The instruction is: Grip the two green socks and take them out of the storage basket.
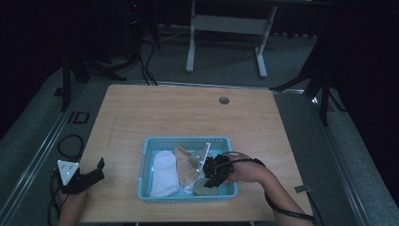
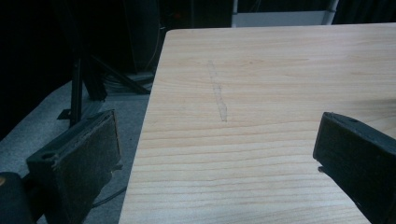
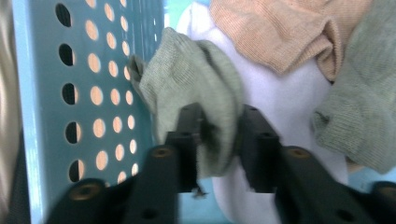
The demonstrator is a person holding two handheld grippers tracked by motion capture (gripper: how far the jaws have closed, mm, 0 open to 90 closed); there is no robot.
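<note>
Both jaws of the right claw (image 3: 217, 135) pinch a grey-green sock (image 3: 191, 88).

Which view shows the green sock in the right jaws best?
Right gripper view: the green sock sits close up, pinched between the right gripper jaws. High view shows it small by the basket front wall. Left gripper view faces bare table.

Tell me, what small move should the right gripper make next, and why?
Probably lift straight up. The right gripper already pinches the grey-green sock between its jaws, inside the blue basket beside its perforated wall, so raising it should clear the other socks.
</note>
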